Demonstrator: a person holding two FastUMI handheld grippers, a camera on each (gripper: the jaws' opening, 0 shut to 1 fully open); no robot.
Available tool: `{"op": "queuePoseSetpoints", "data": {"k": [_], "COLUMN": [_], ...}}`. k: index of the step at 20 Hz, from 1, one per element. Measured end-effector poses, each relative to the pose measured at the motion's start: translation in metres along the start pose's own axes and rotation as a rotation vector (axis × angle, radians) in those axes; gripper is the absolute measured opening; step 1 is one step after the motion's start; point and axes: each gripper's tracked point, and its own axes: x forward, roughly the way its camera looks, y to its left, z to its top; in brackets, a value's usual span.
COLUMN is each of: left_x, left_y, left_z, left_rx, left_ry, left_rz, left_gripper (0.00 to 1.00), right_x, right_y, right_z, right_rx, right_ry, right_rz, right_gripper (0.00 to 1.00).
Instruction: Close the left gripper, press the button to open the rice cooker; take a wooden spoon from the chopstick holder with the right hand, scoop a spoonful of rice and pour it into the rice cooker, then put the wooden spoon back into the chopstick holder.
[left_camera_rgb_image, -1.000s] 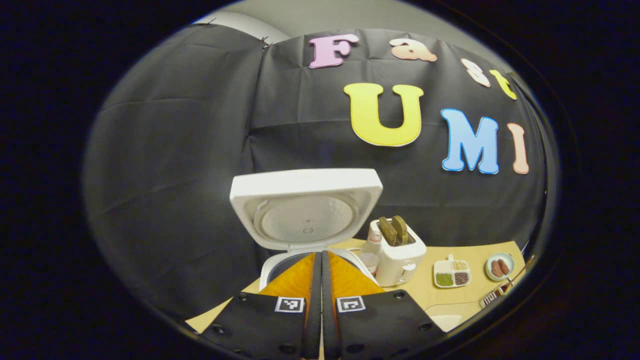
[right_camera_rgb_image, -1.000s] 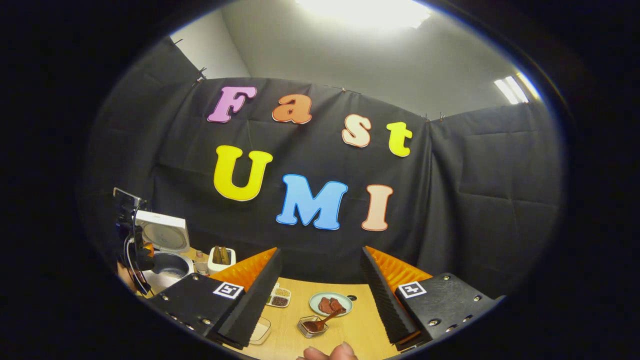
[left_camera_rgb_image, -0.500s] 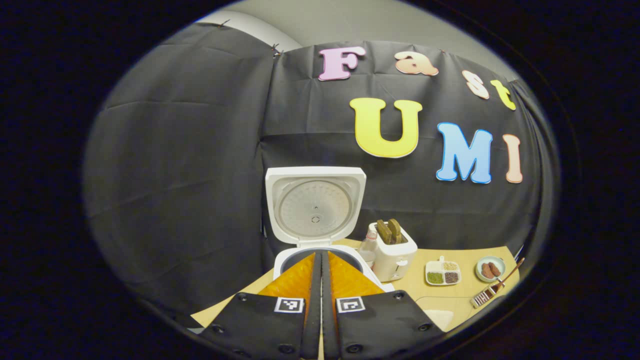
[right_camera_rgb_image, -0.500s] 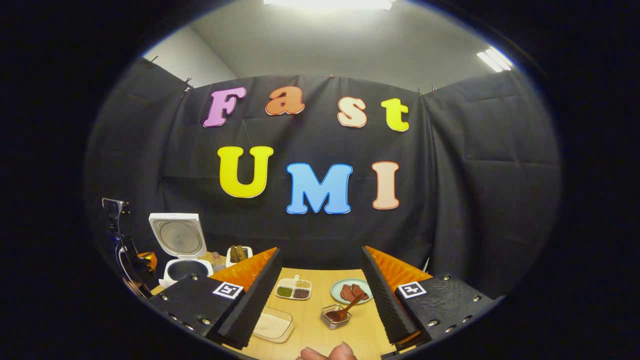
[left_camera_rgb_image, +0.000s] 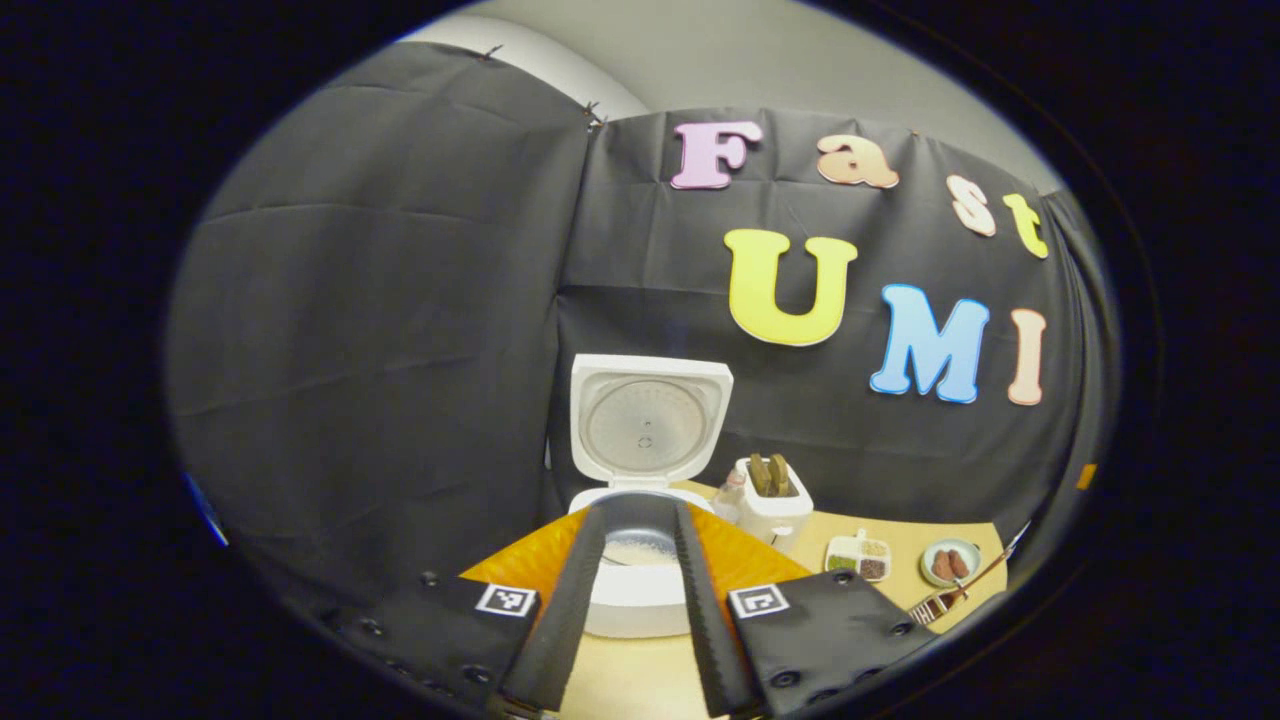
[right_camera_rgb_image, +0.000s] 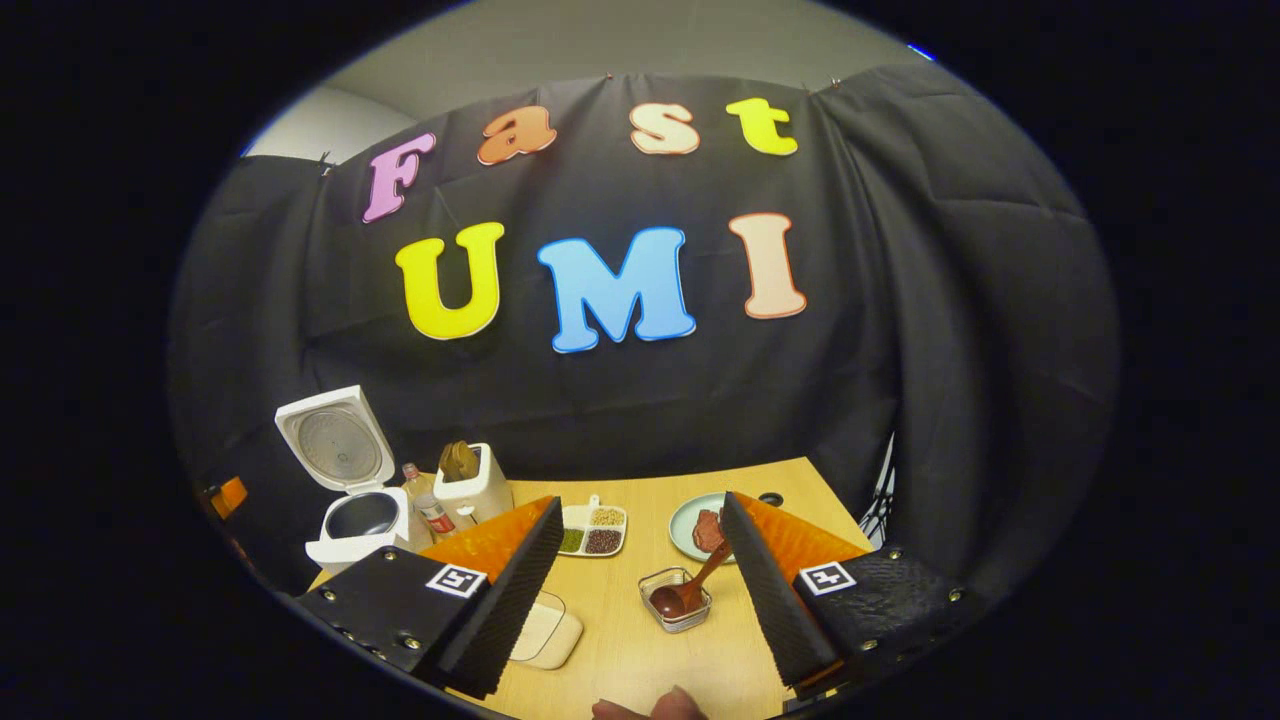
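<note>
The white rice cooker (left_camera_rgb_image: 640, 600) stands open, its lid (left_camera_rgb_image: 645, 425) upright and the dark inner pot (left_camera_rgb_image: 640, 540) exposed. My left gripper (left_camera_rgb_image: 640, 520) is open, its fingers framing the pot from the near side and holding nothing. In the right gripper view the cooker (right_camera_rgb_image: 350, 520) is at the far left. A wooden spoon (right_camera_rgb_image: 695, 585) leans in the small chopstick holder (right_camera_rgb_image: 680, 605) on the table. My right gripper (right_camera_rgb_image: 640, 505) is open above the table, with the holder ahead between its fingers. A clear rice container (right_camera_rgb_image: 550, 635) lies beside its left finger.
A white toaster (right_camera_rgb_image: 470, 480) and a small bottle (right_camera_rgb_image: 425, 505) stand right of the cooker. A divided dish of grains (right_camera_rgb_image: 595, 530) and a green plate with meat (right_camera_rgb_image: 690, 525) sit mid-table. A fingertip (right_camera_rgb_image: 650, 710) shows at the bottom edge. The wooden table (right_camera_rgb_image: 790, 475) ends at the right.
My left gripper has gone from shut to open and drawn back from the cooker. The right gripper has tilted down toward the table, so the spoon holder now sits closer.
</note>
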Motion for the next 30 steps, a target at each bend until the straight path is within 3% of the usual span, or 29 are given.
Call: {"op": "queuePoseSetpoints", "data": {"k": [1, 4, 10, 13, 16, 17, 19, 20, 21, 23, 26, 27, 30], "left_x": [-0.015, -0.063, -0.138, -0.162, -0.182, -0.191, -0.204, -0.208, -0.212, -0.218, -0.224, -0.225, -0.233], "left_y": [-0.002, -0.023, -0.061, -0.08, -0.072, -0.065, -0.055, -0.05, -0.046, -0.038, -0.038, -0.036, -0.034], "left_z": [0.009, 0.025, 0.034, 0.028, 0.026, 0.026, 0.024, 0.021, 0.019, 0.019, 0.02, 0.02, 0.022], "left_rx": [0.001, 0.003, 0.09, 0.135, 0.206, 0.224, 0.219, 0.213, 0.21, 0.203, 0.191, 0.197, 0.196], "left_ry": [-0.016, -0.049, -0.058, -0.024, -0.005, -0.004, 0.001, 0.008, 0.014, 0.01, 0.004, 0.002, -0.015], "left_rz": [0.019, 0.033, 0.065, 0.051, 0.084, 0.107, 0.133, 0.147, 0.162, 0.183, 0.187, 0.191, 0.182], "left_gripper": [0.57, 0.71, 0.88, 0.8, 0.82, 0.81, 0.82, 0.82, 0.82, 0.82, 0.81, 0.8, 0.81], "right_x": [0.014, 0.054, 0.128, 0.158, 0.183, 0.187, 0.194, 0.195, 0.197, 0.195, 0.191, 0.188, 0.172], "right_y": [-0.012, -0.043, -0.082, -0.091, -0.085, -0.081, -0.077, -0.076, -0.073, -0.061, -0.055, -0.054, -0.053], "right_z": [-0.01, -0.037, -0.101, -0.133, -0.155, -0.157, -0.158, -0.158, -0.157, -0.154, -0.157, -0.154, -0.139], "right_rx": [0.001, 0.014, 0.085, 0.139, 0.168, 0.192, 0.23, 0.246, 0.274, 0.339, 0.382, 0.378, 0.338], "right_ry": [0.023, 0.064, 0.154, 0.215, 0.26, 0.274, 0.269, 0.268, 0.279, 0.313, 0.35, 0.355, 0.333], "right_rz": [0.006, 0.036, 0.053, 0.036, 0.041, 0.052, 0.071, 0.074, 0.086, 0.139, 0.174, 0.187, 0.206], "right_gripper": [0.98, 0.99, 1.0, 1.0, 0.98, 0.8, 0.6, 0.55, 0.37, 0.25, 0.23, 0.18, 0.18]}}
